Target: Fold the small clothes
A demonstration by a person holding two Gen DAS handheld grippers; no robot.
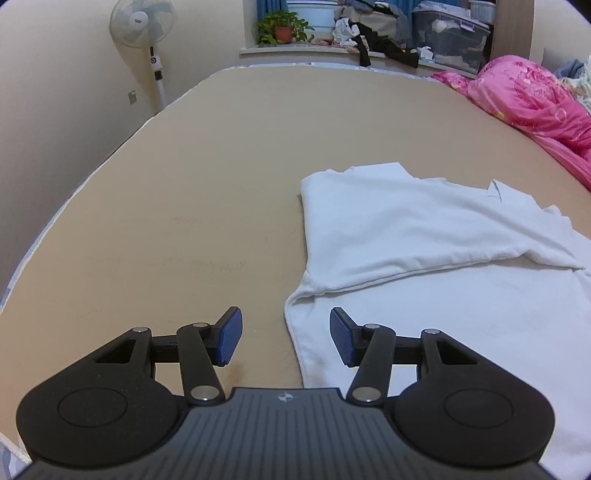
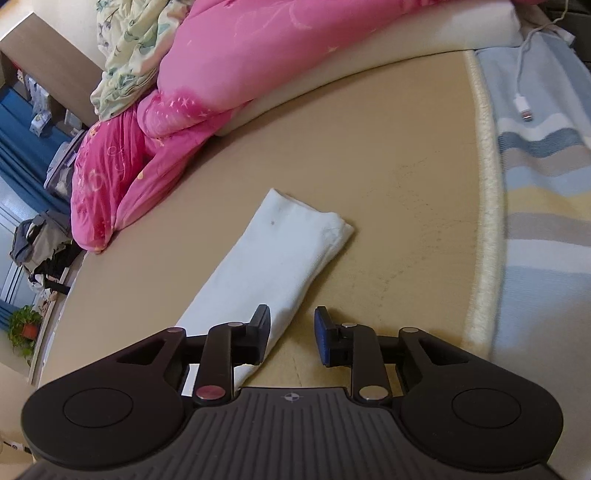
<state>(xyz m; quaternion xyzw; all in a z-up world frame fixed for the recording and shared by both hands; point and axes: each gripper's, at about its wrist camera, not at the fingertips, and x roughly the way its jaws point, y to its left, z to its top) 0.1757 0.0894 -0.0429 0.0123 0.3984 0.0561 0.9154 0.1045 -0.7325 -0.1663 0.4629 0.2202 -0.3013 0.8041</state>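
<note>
A white garment (image 1: 424, 236) lies on the tan mattress (image 1: 207, 177), partly folded, with one flap laid over its body. My left gripper (image 1: 286, 336) is open and empty, hovering over the garment's near left edge. In the right wrist view a white sleeve (image 2: 284, 254) of the garment stretches away across the mattress (image 2: 388, 155). My right gripper (image 2: 291, 334) is open and empty, its left finger over the sleeve's near end.
A pink quilt (image 1: 532, 99) (image 2: 207, 92) is heaped along the far side. A standing fan (image 1: 144, 33) and a cluttered windowsill (image 1: 369, 37) lie beyond the bed. A striped blanket (image 2: 546, 206) with a charging cable (image 2: 524, 107) lies at right.
</note>
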